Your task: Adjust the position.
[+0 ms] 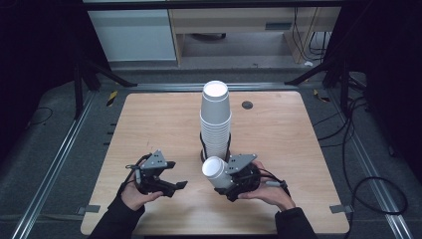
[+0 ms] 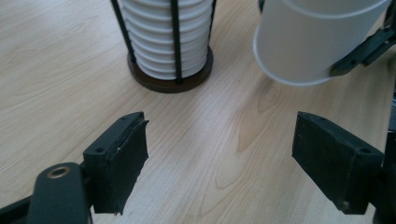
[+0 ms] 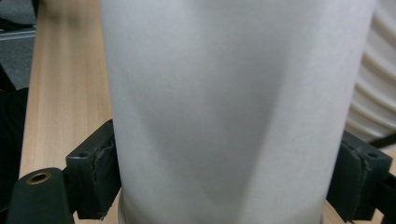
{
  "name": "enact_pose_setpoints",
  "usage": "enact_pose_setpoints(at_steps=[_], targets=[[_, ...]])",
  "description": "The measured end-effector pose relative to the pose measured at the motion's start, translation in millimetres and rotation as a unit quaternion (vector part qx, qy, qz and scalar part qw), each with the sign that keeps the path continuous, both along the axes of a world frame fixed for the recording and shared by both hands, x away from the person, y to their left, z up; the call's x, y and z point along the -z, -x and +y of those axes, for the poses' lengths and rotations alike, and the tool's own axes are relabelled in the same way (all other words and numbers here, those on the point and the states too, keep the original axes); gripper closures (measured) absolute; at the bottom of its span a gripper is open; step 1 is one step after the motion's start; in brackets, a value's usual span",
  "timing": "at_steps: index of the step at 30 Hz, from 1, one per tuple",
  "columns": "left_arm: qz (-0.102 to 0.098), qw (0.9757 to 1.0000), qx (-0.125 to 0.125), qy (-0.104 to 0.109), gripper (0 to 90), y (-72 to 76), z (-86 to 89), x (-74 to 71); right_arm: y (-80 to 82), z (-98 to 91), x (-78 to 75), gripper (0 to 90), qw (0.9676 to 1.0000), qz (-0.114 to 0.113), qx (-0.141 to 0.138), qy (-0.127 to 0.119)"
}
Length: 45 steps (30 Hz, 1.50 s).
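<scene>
We saw a wooden table from above, with a tall stack of white paper cups standing upside down in a black wire holder near its middle. Just in front of the stack, the right gripper held a single white paper cup above the table, its flat bottom tilted up and toward the left. In the right gripper view its two black jaws pressed against opposite sides of the cup's wall, clamped on it. The left gripper rested nearby with its jaws spread wide apart, holding nothing. We judged the cup very light, thin-walled and easy to crush, with a smooth side that could slip. A gentle squeeze across the middle of the wall, or nearer the stiffer rolled rim, seemed the safest hold.
</scene>
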<state>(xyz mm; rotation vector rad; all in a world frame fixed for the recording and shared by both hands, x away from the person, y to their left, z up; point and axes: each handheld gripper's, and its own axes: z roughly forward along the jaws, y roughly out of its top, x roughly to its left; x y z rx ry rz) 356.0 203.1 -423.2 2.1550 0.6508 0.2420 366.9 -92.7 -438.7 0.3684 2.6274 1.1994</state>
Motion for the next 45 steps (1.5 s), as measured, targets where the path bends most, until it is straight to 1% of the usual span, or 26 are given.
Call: enact_pose_setpoints(at_steps=[4,7,8,13,16,22,25,26,33,38,45], targets=[[-0.002,0.9999,0.014,0.002,16.9,3.1,-6.3,-1.8,-0.1,7.9,2.2,13.7,0.9999,0.003,-0.013,0.003],[0.001,0.9997,0.023,0.004,16.4,4.1,-10.0,-1.6,-0.5,13.5,3.6,13.7,0.9998,0.005,-0.020,0.005],[0.001,0.9997,0.026,0.001,16.1,4.3,-10.8,-1.5,-0.8,16.9,4.6,13.7,0.9997,0.006,-0.024,0.007],[0.003,0.9994,0.034,0.003,15.8,5.4,-14.8,-2.0,-1.6,22.2,6.6,13.7,0.9994,0.006,-0.032,0.014],[0.007,0.9991,0.041,0.009,15.5,5.9,-17.7,-2.6,-1.6,25.8,8.5,13.7,0.9992,0.007,-0.034,0.019],[0.010,0.9985,0.054,0.007,14.1,7.4,-24.3,-2.8,0.0,35.6,10.5,13.7,0.9988,0.007,-0.041,0.025],[0.010,0.9983,0.057,0.008,13.9,7.6,-27.3,-3.4,0.7,40.2,11.9,13.7,0.9986,0.005,-0.044,0.029],[0.010,0.9983,0.058,0.007,13.9,7.4,-28.2,-3.7,1.5,43.6,12.8,13.6,0.9983,0.004,-0.050,0.029],[0.017,0.9976,0.067,0.005,14.0,7.4,-34.0,-1.7,3.8,51.9,13.2,13.6,0.9981,0.002,-0.054,0.030],[0.019,0.9974,0.069,0.007,16.3,8.0,-34.8,-1.8,6.3,60.3,13.7,13.6,0.9976,-0.002,-0.063,0.030],[0.022,0.9972,0.071,0.009,18.9,8.2,-35.3,-1.5,7.1,63.0,13.6,13.6,0.9975,-0.003,-0.065,0.027]])
